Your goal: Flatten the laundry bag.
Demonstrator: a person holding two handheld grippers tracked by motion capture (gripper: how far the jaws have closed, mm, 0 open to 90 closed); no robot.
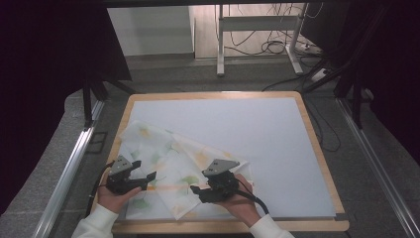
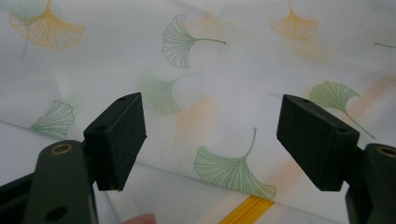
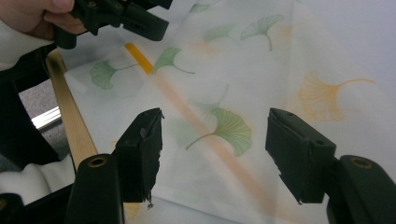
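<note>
- High view: above the near edge, facing forward and down over the whole surface (image 1: 307, 129) and cloth (image 1: 173, 163).
- Both hand-held gripper views sit close over that cloth (image 2: 224, 70), sharing its orange stripe (image 3: 140, 58).

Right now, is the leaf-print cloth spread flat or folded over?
Folded over. The cloth lies doubled near the front left of the table, a fold edge crosses it, and its orange stripe shows faintly through the upper layer.

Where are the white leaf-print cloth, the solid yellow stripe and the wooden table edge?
White leaf-print cloth (image 1: 173, 158), high view, middle of its upper layer.
Solid yellow stripe (image 2: 245, 212), left gripper view, its middle.
Wooden table edge (image 3: 70, 112), right gripper view, mid-length of the strip.
</note>
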